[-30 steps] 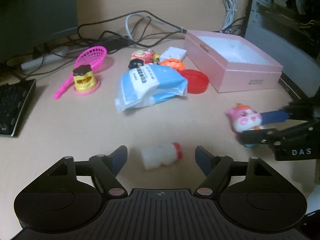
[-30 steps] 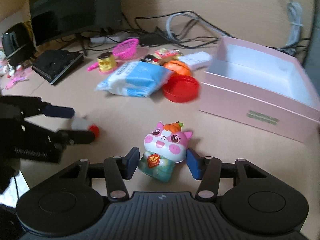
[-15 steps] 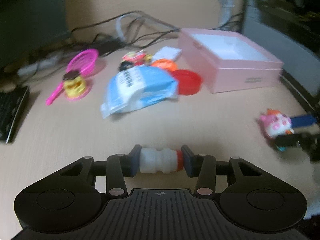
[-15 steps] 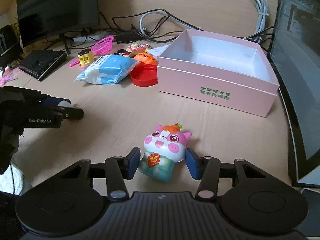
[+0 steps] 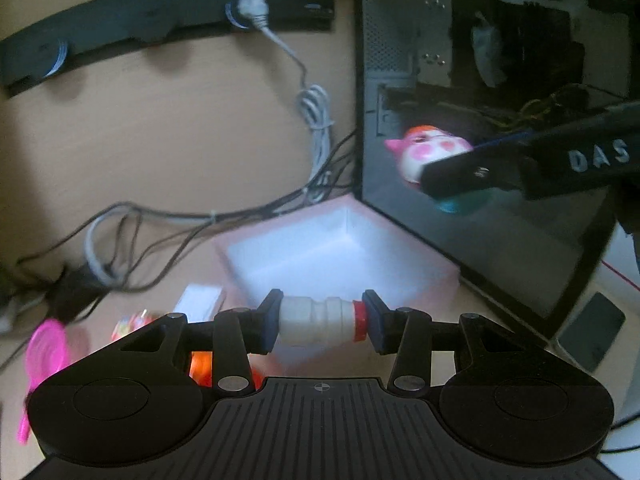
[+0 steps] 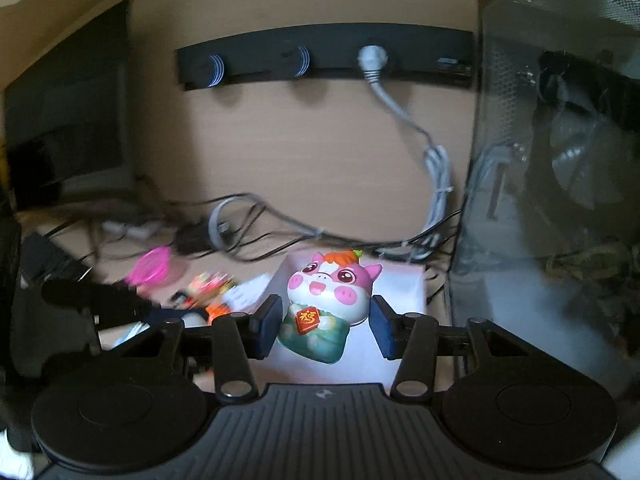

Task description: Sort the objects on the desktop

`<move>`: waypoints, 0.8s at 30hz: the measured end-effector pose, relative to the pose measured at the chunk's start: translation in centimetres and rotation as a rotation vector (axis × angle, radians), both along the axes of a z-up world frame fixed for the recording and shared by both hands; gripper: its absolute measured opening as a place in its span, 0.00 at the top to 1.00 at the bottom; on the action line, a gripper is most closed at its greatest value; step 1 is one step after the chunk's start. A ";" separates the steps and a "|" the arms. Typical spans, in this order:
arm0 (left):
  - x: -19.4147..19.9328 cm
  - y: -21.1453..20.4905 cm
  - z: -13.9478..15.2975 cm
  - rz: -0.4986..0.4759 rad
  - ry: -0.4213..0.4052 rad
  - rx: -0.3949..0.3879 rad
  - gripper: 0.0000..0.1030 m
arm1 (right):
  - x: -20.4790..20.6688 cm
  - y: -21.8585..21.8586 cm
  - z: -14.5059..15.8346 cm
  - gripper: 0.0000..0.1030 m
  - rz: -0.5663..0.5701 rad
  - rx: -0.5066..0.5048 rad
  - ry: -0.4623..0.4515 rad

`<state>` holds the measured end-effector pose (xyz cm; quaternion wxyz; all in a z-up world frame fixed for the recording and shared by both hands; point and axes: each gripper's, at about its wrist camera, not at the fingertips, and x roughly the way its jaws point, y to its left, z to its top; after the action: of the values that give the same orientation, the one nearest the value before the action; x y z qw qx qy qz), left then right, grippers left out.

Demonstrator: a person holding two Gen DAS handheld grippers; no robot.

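Standing behind: dark computer case (image 5: 500, 128)
Box: pink box (image 5: 340, 248), open, below both grippers
Right gripper (image 6: 324, 326): clamped on pink pig toy (image 6: 328, 300), held aloft
Left gripper (image 5: 320, 322): clamped endwise on small white bottle (image 5: 320, 320), red cap rightward

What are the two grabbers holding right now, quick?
Left gripper: closed on the little white bottle with a red cap.
Right gripper: closed on the pink pig toy.

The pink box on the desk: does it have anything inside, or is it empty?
Empty, as far as visible. The left wrist view shows the pink box open, with a bare white interior; the small bottle hides its near part.
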<state>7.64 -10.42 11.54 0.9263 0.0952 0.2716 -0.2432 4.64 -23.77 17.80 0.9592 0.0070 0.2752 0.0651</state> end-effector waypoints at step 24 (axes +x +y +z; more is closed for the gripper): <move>-4.4 10.6 -4.4 0.389 0.264 0.000 0.04 | 0.0 2.1 -12.2 0.48 0.074 -0.049 0.229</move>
<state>3.28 0.19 7.10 0.9121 0.0082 0.4037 -0.0705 4.67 -21.69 5.56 0.9183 -0.0192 0.3844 0.0926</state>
